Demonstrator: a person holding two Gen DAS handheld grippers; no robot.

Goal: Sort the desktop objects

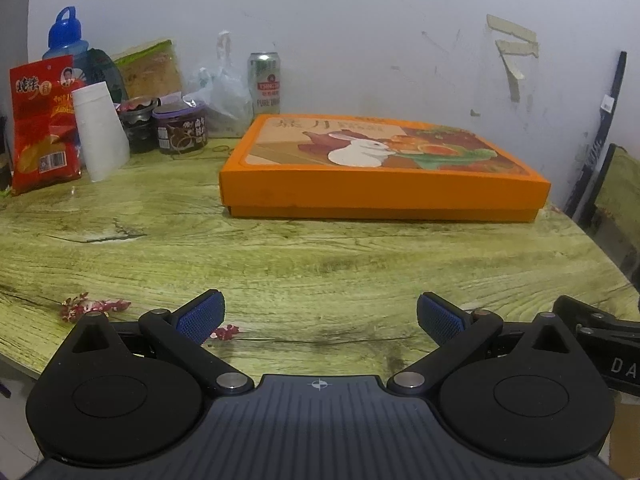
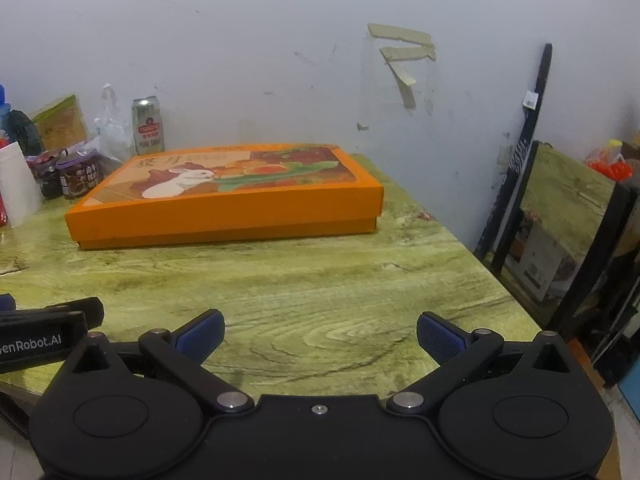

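A flat orange box (image 1: 380, 168) (image 2: 224, 196) with a white rabbit on its lid lies closed on the wood-grain table (image 1: 280, 256) (image 2: 320, 280), near the wall. My left gripper (image 1: 320, 316) hovers over the table's near edge, open and empty, well short of the box. My right gripper (image 2: 320, 334) is beside it on the right, also open and empty. At the back left stand a red snack bag (image 1: 42, 124), a white paper cup (image 1: 100, 132) (image 2: 14, 184), two dark jars (image 1: 182, 128) (image 2: 78, 176), a beer can (image 1: 265, 84) (image 2: 148, 130) and a crumpled plastic bag (image 1: 218, 92).
A blue bottle (image 1: 64, 40) and a green-brown packet (image 1: 150, 68) stand behind the snack bag. The table's right edge drops off beside a dark chair frame (image 2: 580, 240). Each gripper's body shows at the other view's edge, the right gripper (image 1: 600, 340) and the left gripper (image 2: 44, 332).
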